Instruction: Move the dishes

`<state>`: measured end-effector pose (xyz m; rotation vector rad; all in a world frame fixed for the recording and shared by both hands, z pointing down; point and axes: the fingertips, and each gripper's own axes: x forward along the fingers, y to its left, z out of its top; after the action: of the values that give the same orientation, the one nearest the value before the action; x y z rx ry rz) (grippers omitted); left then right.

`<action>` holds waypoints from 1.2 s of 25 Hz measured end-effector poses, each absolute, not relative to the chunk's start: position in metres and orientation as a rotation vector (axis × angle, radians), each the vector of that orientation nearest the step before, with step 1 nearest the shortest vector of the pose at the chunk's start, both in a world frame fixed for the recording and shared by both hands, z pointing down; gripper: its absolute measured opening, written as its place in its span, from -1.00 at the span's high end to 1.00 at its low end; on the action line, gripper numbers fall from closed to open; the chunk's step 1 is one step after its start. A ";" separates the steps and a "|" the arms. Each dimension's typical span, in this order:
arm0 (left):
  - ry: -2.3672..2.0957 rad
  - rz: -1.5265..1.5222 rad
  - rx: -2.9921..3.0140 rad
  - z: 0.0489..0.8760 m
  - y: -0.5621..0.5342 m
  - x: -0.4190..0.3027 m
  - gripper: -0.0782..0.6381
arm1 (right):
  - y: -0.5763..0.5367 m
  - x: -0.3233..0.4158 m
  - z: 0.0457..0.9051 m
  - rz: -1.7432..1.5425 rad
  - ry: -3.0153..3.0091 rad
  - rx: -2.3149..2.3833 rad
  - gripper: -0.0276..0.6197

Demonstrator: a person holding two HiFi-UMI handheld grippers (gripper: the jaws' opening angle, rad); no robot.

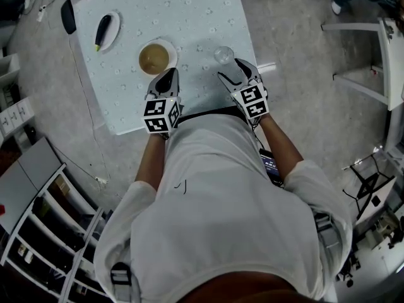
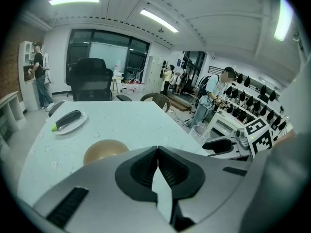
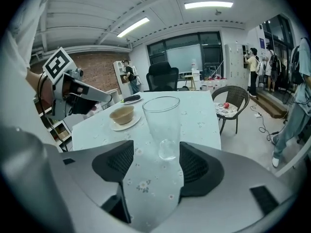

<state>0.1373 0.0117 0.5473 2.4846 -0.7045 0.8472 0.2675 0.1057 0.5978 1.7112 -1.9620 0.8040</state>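
On the pale flowered table [image 1: 189, 11] a tan bowl [image 1: 155, 57] rests on a white saucer, with a clear glass [image 1: 223, 55] to its right. At the far left a white plate [image 1: 108, 31] holds a dark zucchini. My left gripper [image 1: 169, 76] hovers just short of the bowl [image 2: 104, 151], shut with nothing in it [image 2: 157, 152]. The right gripper [image 1: 233, 70] is open, and the upright glass [image 3: 162, 123] stands just beyond its tips [image 3: 156, 152], untouched. The right gripper view also shows the bowl [image 3: 122, 114] to the left.
A black flat object [image 1: 68, 16] lies at the table's far left corner. A wicker chair [image 3: 229, 103] stands off the table's right side. Shelving [image 1: 38, 232] runs along the floor at my left, and a white frame [image 1: 372, 68] at my right.
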 end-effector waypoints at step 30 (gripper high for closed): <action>-0.890 0.717 2.352 0.562 -0.020 -0.020 0.73 | 0.034 0.112 0.562 0.248 -1.982 1.211 0.48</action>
<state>-0.0197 -0.0198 0.5616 2.3522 -0.8900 0.7169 0.1120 0.0339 0.5616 1.2109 -1.9820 0.2478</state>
